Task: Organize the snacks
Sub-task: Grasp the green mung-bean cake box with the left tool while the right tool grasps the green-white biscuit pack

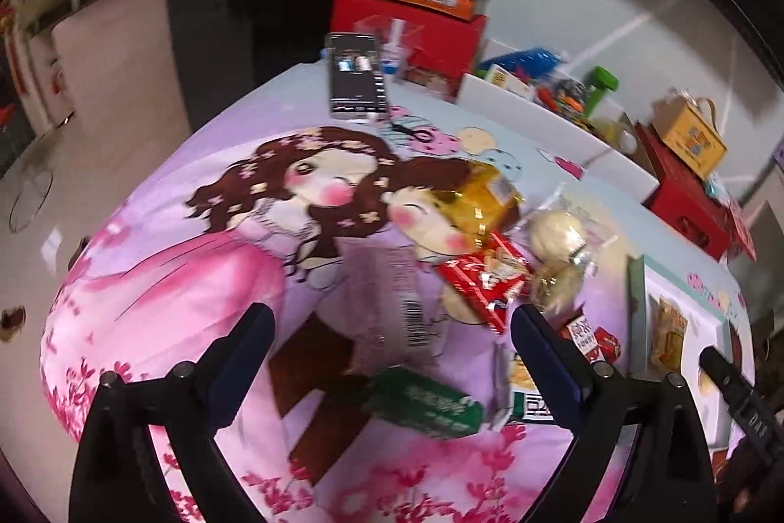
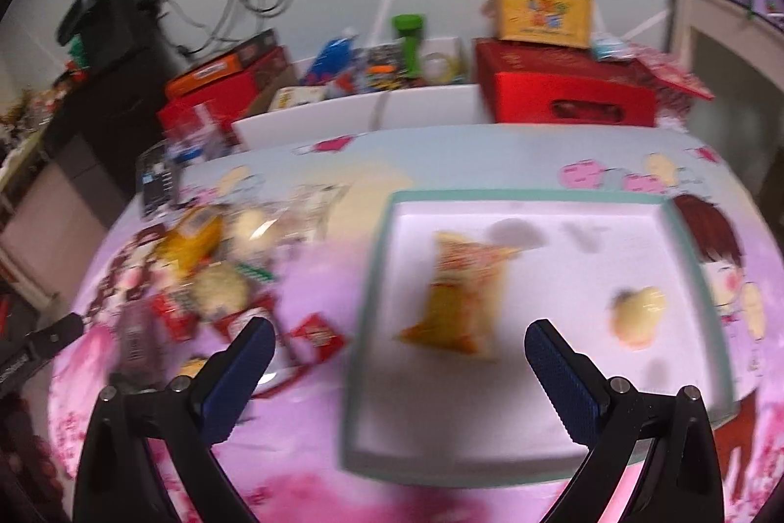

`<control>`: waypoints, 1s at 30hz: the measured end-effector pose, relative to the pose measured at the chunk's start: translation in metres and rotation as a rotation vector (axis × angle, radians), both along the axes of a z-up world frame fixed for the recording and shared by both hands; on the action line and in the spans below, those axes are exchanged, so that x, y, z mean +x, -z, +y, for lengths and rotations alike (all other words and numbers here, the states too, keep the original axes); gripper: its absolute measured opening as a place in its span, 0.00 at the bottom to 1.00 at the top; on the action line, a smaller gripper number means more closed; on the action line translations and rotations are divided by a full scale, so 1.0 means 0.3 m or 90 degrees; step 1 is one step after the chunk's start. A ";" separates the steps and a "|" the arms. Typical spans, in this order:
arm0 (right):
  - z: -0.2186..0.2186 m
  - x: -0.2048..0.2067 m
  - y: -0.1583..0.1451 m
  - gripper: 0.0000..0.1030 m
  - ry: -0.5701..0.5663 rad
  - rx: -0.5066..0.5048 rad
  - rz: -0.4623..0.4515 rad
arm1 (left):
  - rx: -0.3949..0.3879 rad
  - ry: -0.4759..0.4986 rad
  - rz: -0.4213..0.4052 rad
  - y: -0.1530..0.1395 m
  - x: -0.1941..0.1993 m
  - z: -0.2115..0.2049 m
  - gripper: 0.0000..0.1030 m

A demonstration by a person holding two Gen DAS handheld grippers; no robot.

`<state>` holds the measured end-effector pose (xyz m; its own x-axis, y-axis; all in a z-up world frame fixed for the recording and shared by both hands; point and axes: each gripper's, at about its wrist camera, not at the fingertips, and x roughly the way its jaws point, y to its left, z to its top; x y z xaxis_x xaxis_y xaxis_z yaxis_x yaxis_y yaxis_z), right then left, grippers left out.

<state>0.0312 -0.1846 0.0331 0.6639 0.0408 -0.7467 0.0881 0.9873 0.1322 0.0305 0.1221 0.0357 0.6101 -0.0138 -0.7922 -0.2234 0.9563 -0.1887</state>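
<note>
Left hand-held gripper (image 1: 392,336) spread, empty, above snack pile (image 1: 495,273) mid-surface (image 1: 147,278). Green packet (image 1: 431,405) at near edge. Right hand-held gripper (image 2: 399,351) spread, empty, over tray (image 2: 539,469); yellow packet (image 2: 455,297), round bun (image 2: 637,314) inside.

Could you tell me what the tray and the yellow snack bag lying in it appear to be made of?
Tray: probably rigid plastic, matte white with a teal rim; blur leaves this open. Yellow snack bag: apparently thin plastic film, judging by its crinkled, pinched outline.
</note>
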 end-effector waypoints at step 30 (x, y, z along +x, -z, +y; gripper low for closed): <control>0.391 0.012 0.217 0.99 -0.164 -0.048 0.122 | -0.062 0.118 0.209 0.268 0.074 -0.142 0.94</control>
<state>0.0348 -0.0672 -0.0321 0.4861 0.1287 -0.8644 -0.1503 0.9867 0.0624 0.0527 0.0795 -0.0447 0.3042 -0.1845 -0.9346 -0.1116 0.9674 -0.2273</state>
